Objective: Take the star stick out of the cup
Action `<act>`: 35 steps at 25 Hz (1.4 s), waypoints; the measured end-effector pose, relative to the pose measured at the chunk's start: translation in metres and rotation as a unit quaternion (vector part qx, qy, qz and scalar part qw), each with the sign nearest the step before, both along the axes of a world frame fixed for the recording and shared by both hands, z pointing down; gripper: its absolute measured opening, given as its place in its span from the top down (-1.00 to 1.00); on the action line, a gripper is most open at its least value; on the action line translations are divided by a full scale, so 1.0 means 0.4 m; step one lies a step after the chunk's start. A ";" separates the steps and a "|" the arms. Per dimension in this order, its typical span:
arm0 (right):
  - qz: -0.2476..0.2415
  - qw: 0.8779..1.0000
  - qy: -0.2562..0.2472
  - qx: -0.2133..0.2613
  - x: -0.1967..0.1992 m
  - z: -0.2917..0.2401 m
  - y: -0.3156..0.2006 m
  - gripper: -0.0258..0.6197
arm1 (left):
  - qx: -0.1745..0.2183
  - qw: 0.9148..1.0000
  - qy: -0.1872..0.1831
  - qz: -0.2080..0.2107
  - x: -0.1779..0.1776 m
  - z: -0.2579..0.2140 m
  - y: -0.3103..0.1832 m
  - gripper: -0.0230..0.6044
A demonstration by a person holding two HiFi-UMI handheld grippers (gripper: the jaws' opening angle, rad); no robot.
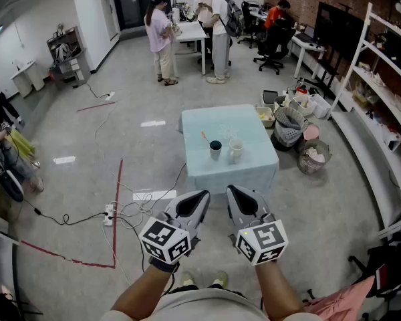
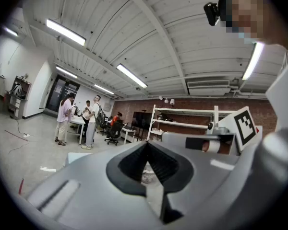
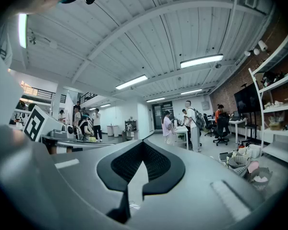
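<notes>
Star stick (image 1: 205, 138) not held yet. Left gripper (image 1: 199, 199) and right gripper (image 1: 234, 194) sit low centre of frame, both closed on nothing, well short of the table (image 1: 254, 122). Stick leans up-left out of the dark cup (image 1: 216, 150) at mid-frame, with a clear cup (image 1: 236, 151) just right of it. Walk in, open one gripper, pinch the stick above the rim, then lift along its lean so you don't tip the cup.
</notes>
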State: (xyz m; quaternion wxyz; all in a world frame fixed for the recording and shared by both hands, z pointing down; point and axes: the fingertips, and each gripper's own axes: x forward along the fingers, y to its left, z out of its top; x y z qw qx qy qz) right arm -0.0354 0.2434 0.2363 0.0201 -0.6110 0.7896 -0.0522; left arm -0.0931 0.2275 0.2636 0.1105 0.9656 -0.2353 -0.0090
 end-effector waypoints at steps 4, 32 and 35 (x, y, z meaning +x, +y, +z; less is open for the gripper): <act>0.005 1.000 0.004 0.015 0.029 -0.022 -0.003 0.89 | 0.016 1.000 0.005 -0.004 0.020 -0.027 -0.012 0.91; 0.006 0.997 -0.052 0.051 0.218 -0.039 0.009 0.89 | 0.025 0.999 -0.018 -0.031 0.136 0.008 -0.038 0.91; 0.006 0.998 -0.052 0.044 0.229 -0.023 -0.031 0.89 | 0.020 0.999 -0.021 -0.029 0.156 0.028 -0.072 0.91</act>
